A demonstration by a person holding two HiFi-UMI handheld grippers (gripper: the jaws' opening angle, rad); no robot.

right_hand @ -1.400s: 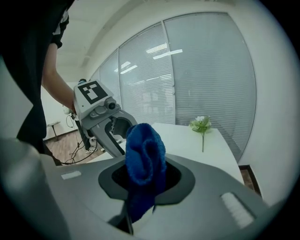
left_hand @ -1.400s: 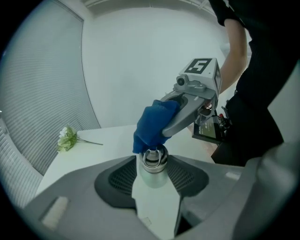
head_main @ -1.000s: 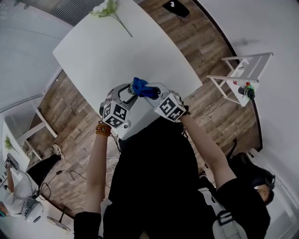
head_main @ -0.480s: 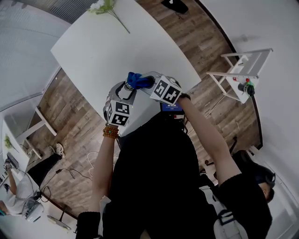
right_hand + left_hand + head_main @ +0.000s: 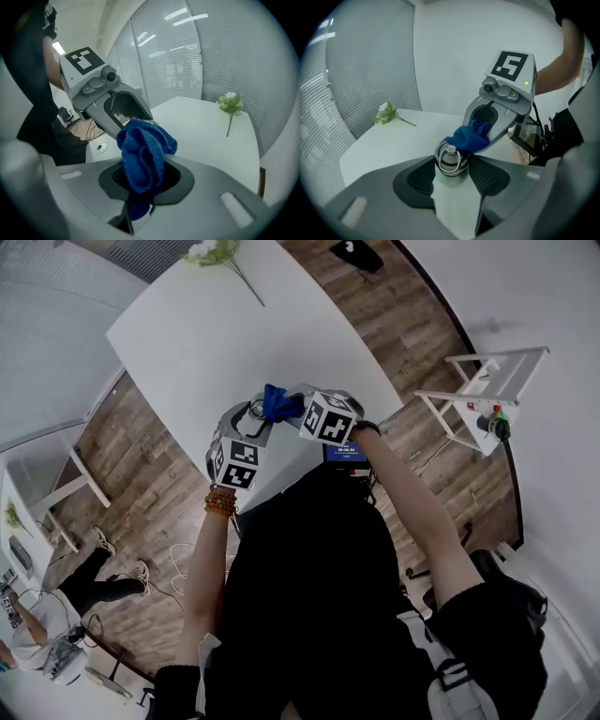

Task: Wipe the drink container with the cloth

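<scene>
Blue cloth [image 5: 141,157] in right hand-held gripper [image 5: 143,183], touching bottle [image 5: 449,162] top

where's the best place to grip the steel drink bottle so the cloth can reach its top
I'd grip the silver steel drink bottle on its round body below the cap, from the side, a jaw on each flank, as the left gripper does. That leaves the ringed cap free for the blue cloth in the right gripper.

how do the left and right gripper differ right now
The left gripper has its jaws wide around the white drink container; the right gripper is nearly shut on the bunched blue cloth. The left grips something rigid, the right something soft. Both meet at the container's cap.
</scene>
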